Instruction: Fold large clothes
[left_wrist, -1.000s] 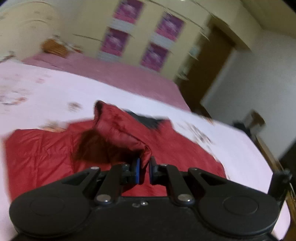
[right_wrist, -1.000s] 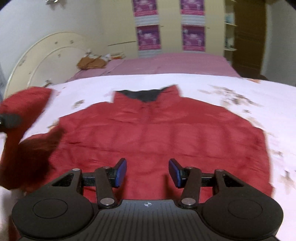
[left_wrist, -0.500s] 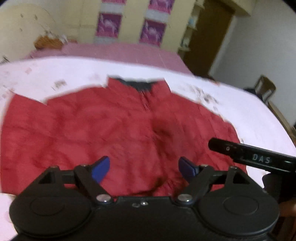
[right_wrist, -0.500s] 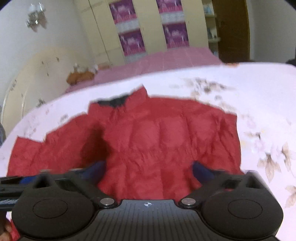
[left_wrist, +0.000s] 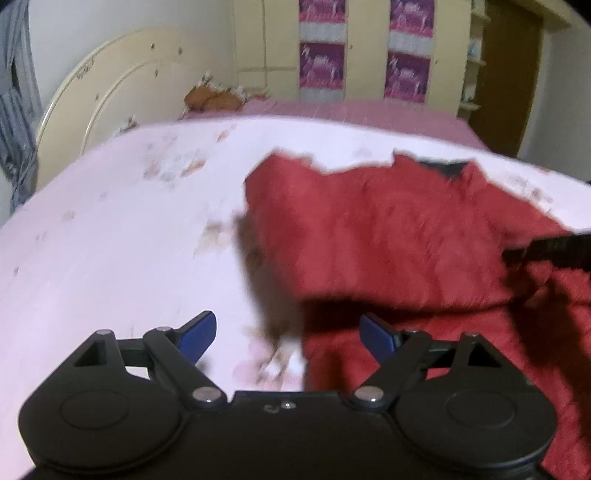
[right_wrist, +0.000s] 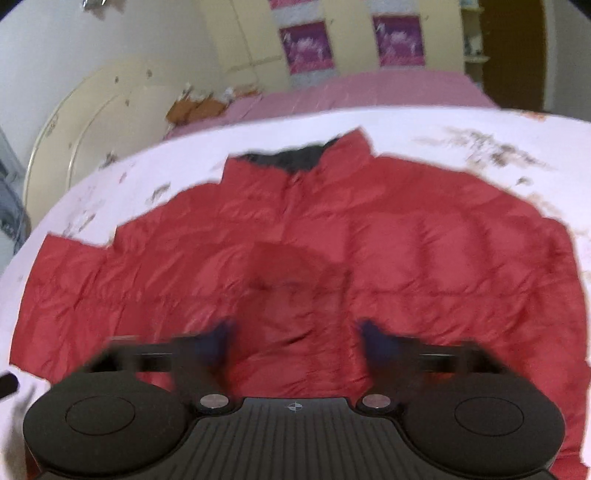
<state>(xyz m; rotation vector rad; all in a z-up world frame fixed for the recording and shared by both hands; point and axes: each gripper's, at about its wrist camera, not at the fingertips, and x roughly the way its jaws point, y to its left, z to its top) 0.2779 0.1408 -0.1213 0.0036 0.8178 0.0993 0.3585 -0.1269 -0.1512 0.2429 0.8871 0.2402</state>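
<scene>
A red puffer jacket (right_wrist: 406, 258) with a dark collar lining (right_wrist: 295, 158) lies front up, spread on the bed. My right gripper (right_wrist: 295, 332) hovers low over its lower middle. Its blurred jaws are closing and still apart, with fabric below them but nothing pinched. My left gripper (left_wrist: 288, 328) hangs over the jacket (left_wrist: 388, 229) at its left edge, half above bare sheet. Its blue pads (left_wrist: 199, 328) stand wide and are still opening, holding nothing. A black part of the right gripper (left_wrist: 554, 251) juts in from the right edge of the left wrist view.
The jacket rests on a white floral bedsheet (left_wrist: 110, 258). Behind it lie a pink bedspread (right_wrist: 369, 92), a cream headboard (left_wrist: 110, 92) with an orange plush (left_wrist: 210, 98), a wardrobe with purple posters (left_wrist: 321, 66) and a brown door (left_wrist: 509, 74).
My left gripper let go of the lifted red sleeve, opened wide and swung down to the jacket's left edge. My right gripper opened wide, then narrowed, dropping closer to the jacket.
</scene>
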